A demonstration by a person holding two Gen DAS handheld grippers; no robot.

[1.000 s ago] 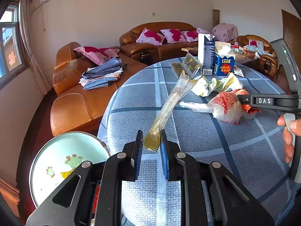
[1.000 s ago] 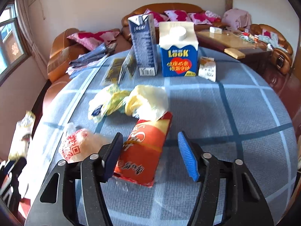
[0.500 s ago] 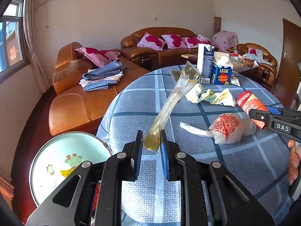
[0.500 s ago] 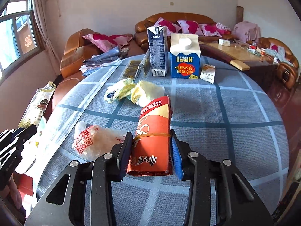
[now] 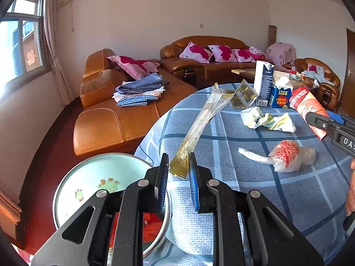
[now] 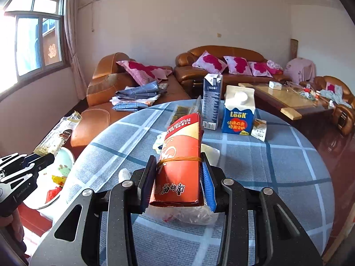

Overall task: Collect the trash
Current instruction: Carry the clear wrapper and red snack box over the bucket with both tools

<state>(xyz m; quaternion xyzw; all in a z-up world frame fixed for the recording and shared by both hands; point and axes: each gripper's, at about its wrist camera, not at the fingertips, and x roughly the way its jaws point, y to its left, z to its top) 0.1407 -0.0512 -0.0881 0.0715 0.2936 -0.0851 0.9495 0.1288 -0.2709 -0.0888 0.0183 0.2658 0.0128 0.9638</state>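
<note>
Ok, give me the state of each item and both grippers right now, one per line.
left gripper: shut on the long clear wrapper.
long clear wrapper: lifted, angled up over the table edge.
right gripper: shut on the red packet.
red packet: held off the table, rubber-banded.
clear plastic bag: lying on the tablecloth.
crumpled yellow wrapper: lying on the table.
tall blue carton: upright, top torn open.
Look carton: upright, capped.
bin: open, holding some trash.

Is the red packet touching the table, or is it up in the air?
Apart. In the right wrist view the right gripper clamps the red packet tilted up, and a crumpled plastic bag lies between its lower edge and the table.
</note>
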